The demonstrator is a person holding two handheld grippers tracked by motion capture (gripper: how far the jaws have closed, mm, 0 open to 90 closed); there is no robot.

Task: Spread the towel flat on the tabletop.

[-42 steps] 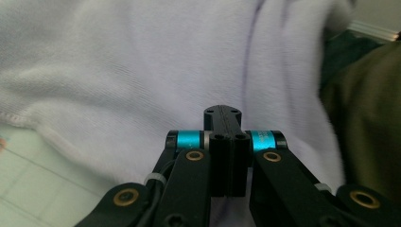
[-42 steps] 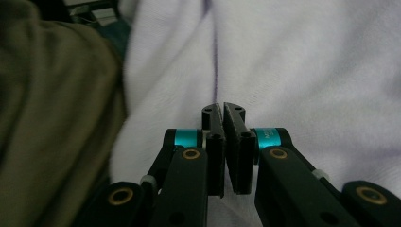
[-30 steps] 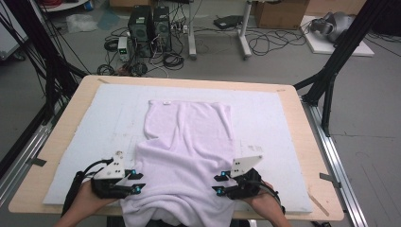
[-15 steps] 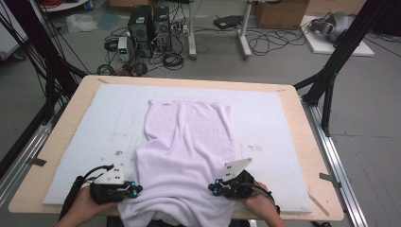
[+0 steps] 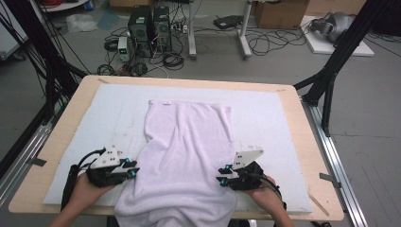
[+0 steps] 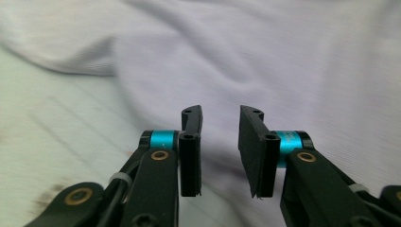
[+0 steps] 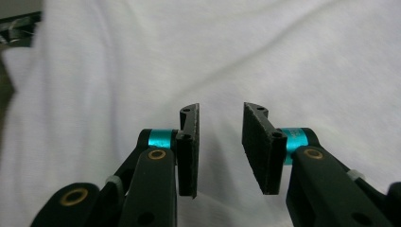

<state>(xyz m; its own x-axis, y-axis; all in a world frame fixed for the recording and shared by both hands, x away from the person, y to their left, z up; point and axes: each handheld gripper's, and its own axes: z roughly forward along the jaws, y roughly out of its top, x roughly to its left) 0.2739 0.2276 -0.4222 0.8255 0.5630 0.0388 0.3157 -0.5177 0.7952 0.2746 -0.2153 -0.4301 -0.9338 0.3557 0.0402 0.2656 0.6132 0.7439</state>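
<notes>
A pale wooden counter [image 5: 309, 142] carries a flat white foam-like mat [image 5: 265, 118], ringed by black frame legs, with 2 computer towers [image 5: 149, 23] and loose cables on the floor beyond. On the mat lies a soft lilac towel [image 5: 187, 156], ribbed, wrinkled, its near end spilling over the counter's edge. The left gripper [image 5: 134, 169] and right gripper [image 5: 221, 174] flank it, jaws just reopened and parted, nothing between them.

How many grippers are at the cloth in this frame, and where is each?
2. The left gripper sits at the left edge of the white cloth near the table's front; the right gripper sits at its right edge. Both have their jaws apart, with nothing between them.
</notes>
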